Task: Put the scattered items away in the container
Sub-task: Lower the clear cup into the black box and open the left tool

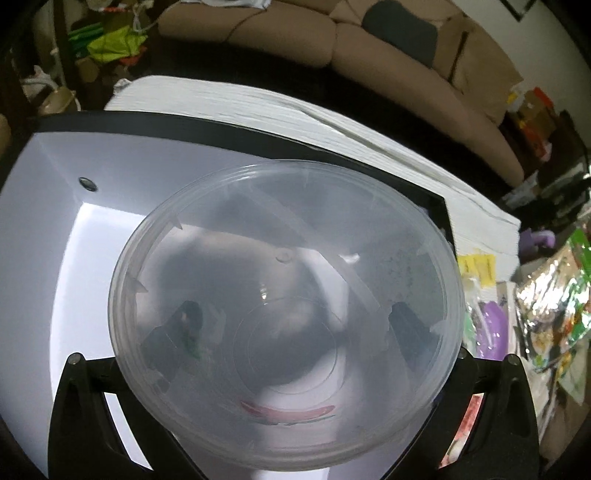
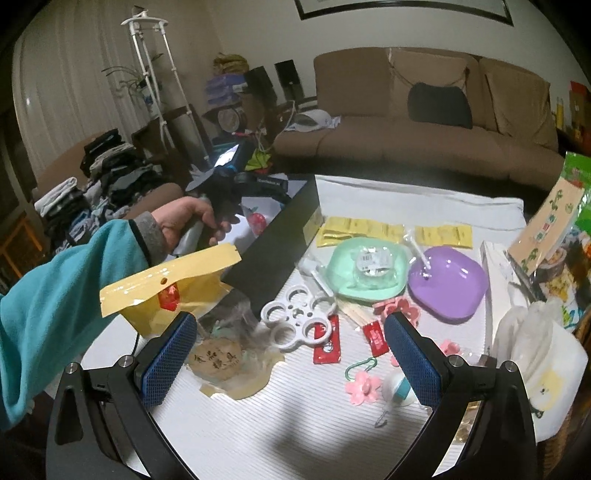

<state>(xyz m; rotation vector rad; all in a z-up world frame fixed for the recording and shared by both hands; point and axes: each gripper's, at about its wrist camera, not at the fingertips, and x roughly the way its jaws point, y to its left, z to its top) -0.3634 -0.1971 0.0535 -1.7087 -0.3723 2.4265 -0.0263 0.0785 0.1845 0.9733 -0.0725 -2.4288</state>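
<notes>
A brown sofa [image 2: 424, 136] runs along the far wall, with a dark cushion [image 2: 439, 100] leaning on its backrest. The wall [image 2: 258, 33] behind it is pale, and the lower edge of a dark picture frame [image 2: 402, 9] hangs above the sofa. On the left, light ribbed curtains [image 2: 70, 92] cover that side of the room. A white stand [image 2: 147, 59] with slanted legs rises before them, beside a leafy plant [image 2: 123, 75]. Folded clothes [image 2: 107, 173] lie stacked in piles lower left. Cluttered shelving [image 2: 236, 99] sits between the stand and the sofa. The floor [image 2: 369, 170] before the sofa looks dark.
</notes>
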